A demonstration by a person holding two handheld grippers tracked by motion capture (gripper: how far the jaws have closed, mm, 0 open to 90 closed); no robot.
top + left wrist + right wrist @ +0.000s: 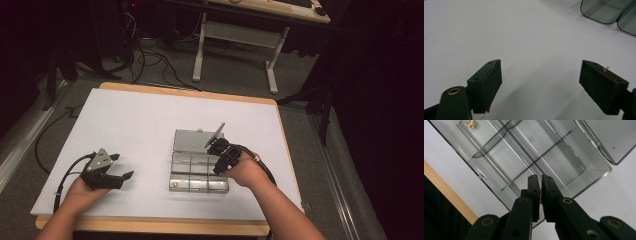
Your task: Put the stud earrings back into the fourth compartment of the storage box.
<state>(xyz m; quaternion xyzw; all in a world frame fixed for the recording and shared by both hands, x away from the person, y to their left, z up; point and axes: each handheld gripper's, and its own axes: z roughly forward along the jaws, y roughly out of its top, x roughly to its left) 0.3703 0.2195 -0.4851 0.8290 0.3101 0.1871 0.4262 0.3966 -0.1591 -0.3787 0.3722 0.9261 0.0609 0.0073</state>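
Observation:
A clear plastic compartment box lies open on the white table, its lid folded back on the far side. My right gripper hangs over the box's right end. Its jaws are shut on a small brass part that glints between the pads. Another small brass part lies in a corner compartment of the box. My left gripper rests at the table's near left, away from the box. It is open with nothing between its fingers.
The white table top has a wooden edge along the near side. Two rounded corners of the clear box show at the far right of the left gripper view. A desk frame and cables stand on the floor beyond the table.

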